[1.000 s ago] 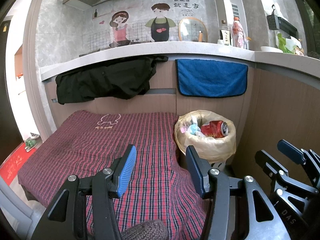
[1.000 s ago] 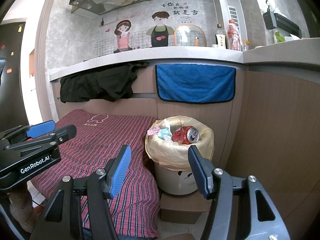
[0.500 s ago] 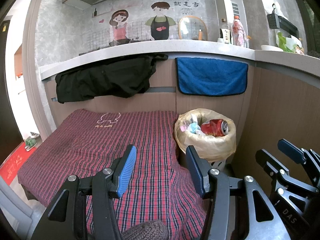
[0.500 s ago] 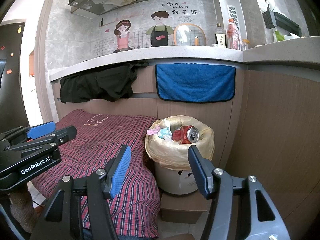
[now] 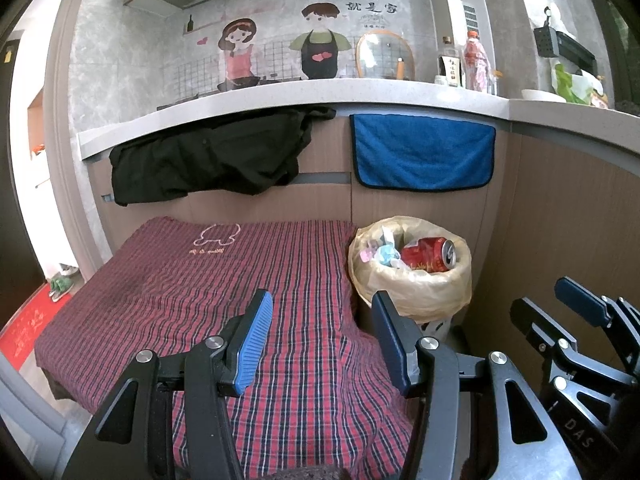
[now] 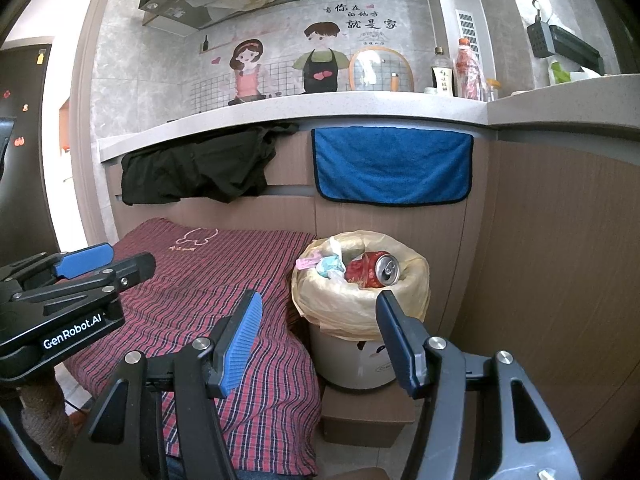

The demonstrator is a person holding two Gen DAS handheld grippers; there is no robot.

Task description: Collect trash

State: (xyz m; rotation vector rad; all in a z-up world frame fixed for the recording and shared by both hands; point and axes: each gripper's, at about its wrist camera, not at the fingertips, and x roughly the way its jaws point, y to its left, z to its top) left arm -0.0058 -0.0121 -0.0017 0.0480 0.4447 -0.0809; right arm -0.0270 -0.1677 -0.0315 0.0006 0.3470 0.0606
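Presently two claws, left claw [image 5: 320, 330] and right claw [image 6: 318, 330], both apart (empty), one red can [image 6: 372, 270], one bin [image 6: 360, 280].

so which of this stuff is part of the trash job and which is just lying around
Part of the job:
- lined trash bin
- red can lying in it
- wrappers in it

Just there:
- plaid cloth
- blue towel
- black garment
- bottles on the counter
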